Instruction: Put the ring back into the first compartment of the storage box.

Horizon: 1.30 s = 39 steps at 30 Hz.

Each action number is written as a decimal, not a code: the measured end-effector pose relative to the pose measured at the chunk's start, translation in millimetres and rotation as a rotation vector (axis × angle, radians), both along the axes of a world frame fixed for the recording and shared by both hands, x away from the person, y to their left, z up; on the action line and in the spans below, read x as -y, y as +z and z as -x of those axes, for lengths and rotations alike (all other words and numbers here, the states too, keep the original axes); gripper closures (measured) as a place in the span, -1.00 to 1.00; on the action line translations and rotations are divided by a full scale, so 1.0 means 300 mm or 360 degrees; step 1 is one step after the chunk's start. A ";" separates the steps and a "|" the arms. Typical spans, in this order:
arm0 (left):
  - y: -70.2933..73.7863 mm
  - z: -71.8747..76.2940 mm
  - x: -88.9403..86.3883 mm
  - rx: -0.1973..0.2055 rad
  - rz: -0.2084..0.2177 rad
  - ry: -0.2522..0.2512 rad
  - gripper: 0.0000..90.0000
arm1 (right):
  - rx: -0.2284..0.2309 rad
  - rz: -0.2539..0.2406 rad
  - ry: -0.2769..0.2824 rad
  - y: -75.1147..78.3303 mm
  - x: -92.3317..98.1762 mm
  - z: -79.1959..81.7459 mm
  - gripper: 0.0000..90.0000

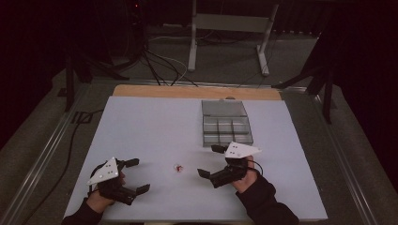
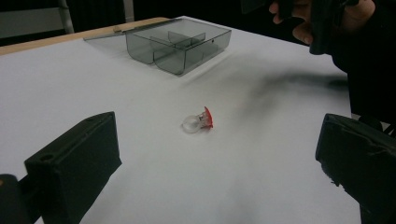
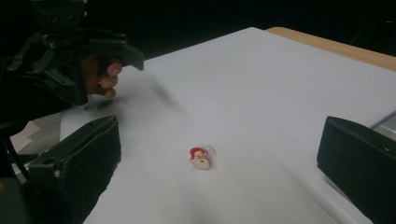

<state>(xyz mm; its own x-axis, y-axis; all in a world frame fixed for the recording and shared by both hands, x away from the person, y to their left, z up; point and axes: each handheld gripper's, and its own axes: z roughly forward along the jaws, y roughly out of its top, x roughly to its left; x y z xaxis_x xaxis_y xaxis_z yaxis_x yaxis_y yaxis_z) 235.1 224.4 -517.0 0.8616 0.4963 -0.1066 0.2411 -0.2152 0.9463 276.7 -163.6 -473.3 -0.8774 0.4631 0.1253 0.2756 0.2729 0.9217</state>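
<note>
A small clear ring with a red and white Santa face (image 1: 178, 167) lies on the white table (image 1: 150, 126), between the two grippers. In the left gripper view the ring (image 2: 198, 121) rests just ahead of the wide-apart black jaws. It is the Santa ring (image 3: 201, 157) in the right gripper view too, with bare table on both sides. My left gripper (image 1: 139, 175) is open, to the ring's left. Open as well, my right gripper (image 1: 209, 161) is to the ring's right. Neither holds anything.
A smoky grey compartment box (image 1: 227, 130) stands behind the right gripper, its lid (image 1: 224, 108) folded back flat. The box (image 2: 180, 44) looks empty from here. A wooden strip (image 1: 197, 92) edges the table's far side. Cables and stand legs (image 1: 192, 42) lie beyond.
</note>
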 end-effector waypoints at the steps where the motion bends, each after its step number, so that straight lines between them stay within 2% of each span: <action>1: 0.000 0.000 0.000 -0.0001 0.0004 -0.0001 -0.99 | -0.0009 -0.0003 0.0026 -0.002 -0.008 -0.001 -1.00; 5: 0.000 -0.001 0.000 -0.0003 0.0004 0.0000 -0.99 | -0.0057 -0.0018 0.0080 -0.013 -0.040 -0.011 -1.00; 10: 0.001 0.002 0.001 0.0000 0.0005 0.0000 -0.99 | -0.0053 0.0019 0.0116 -0.028 -0.080 -0.016 -1.00; 15: 0.000 0.000 0.000 -0.0003 0.0006 -0.0004 -0.99 | -0.0081 0.0055 0.0166 -0.051 -0.119 -0.024 -1.00; 26: 0.001 0.001 0.000 -0.0002 0.0008 -0.0006 -0.99 | -0.0206 0.0112 0.0173 -0.112 -0.192 -0.049 -1.00; 39: 0.001 0.001 0.000 -0.0003 0.0006 -0.0012 -0.99 | -0.0230 0.0248 0.0116 -0.153 -0.232 -0.057 -1.00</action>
<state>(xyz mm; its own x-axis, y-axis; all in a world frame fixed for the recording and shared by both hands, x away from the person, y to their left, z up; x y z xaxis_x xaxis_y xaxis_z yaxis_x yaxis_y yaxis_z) 234.8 224.5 -516.8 0.8651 0.4895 -0.1099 0.2412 -0.2137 0.9467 293.8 -94.0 -519.4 -0.8874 0.4227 0.1841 0.3761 0.4327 0.8193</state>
